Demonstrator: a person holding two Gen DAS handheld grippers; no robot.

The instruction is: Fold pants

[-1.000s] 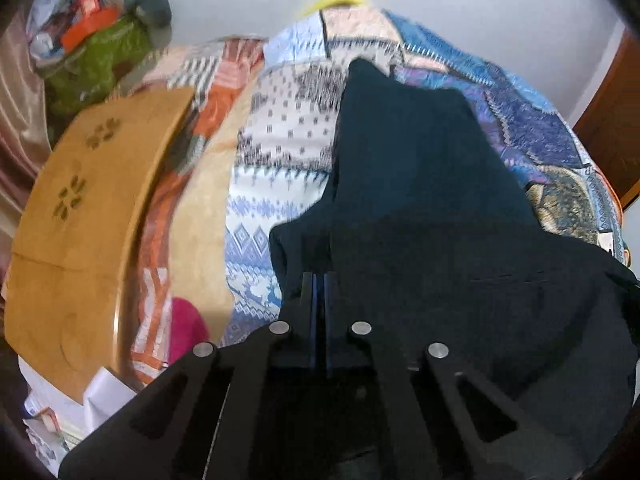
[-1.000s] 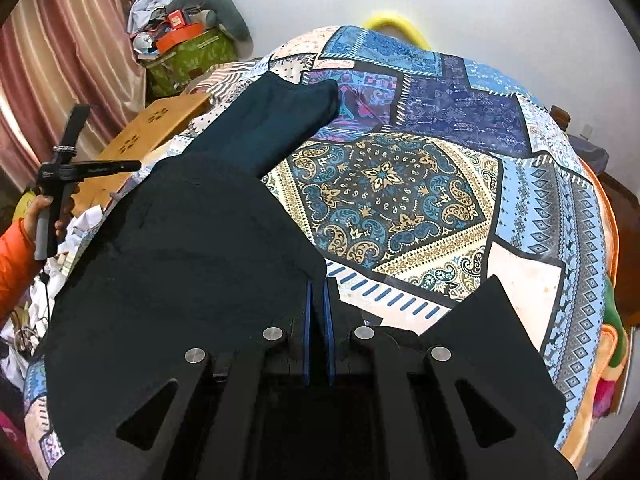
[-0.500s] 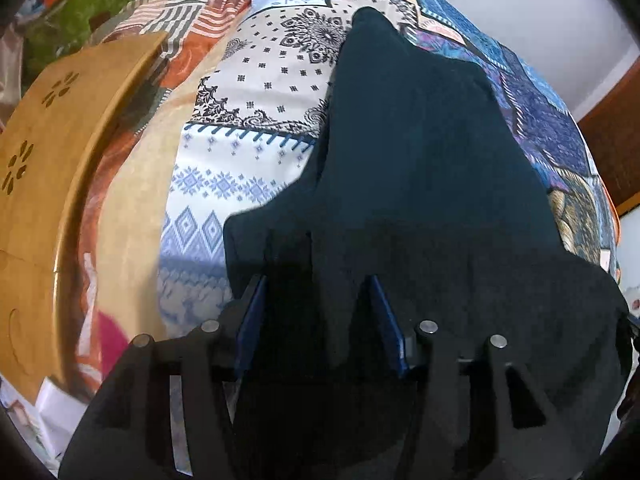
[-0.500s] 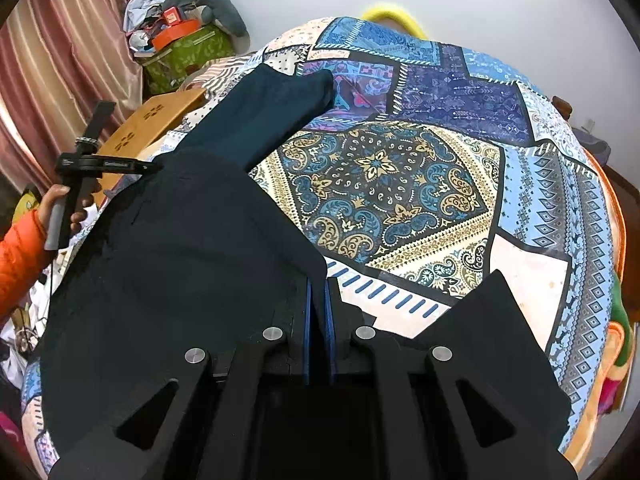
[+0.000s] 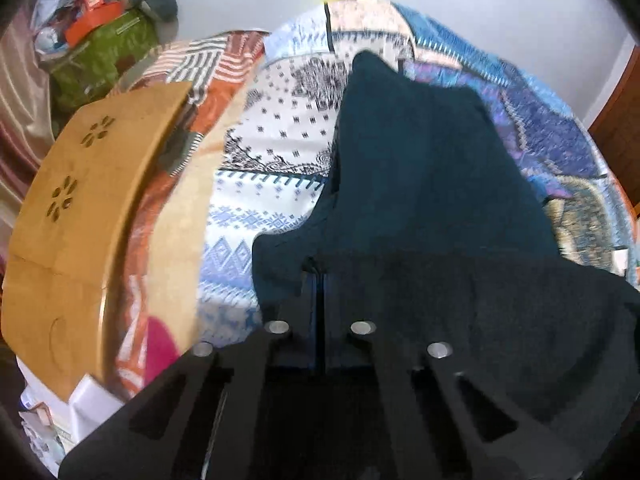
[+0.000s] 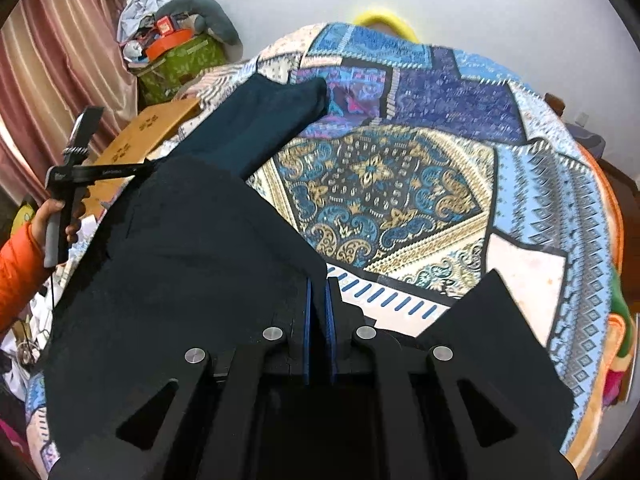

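Just ahead of both closed claws, the dark pants (image 6: 192,264) are lying across the patterned bedspread (image 6: 400,184), the left gripper (image 5: 319,276) and right gripper (image 6: 318,280) each pinching the near edge and needing level, matched lifting.

The right gripper (image 6: 319,280) jaws pinch dark pants (image 6: 180,248) on a patterned quilt (image 6: 420,184).

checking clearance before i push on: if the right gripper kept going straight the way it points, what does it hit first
The pants: the right gripper is already shut on their edge. Beyond that fabric, the line runs down onto the quilt, with nothing else in between as far as this view shows.
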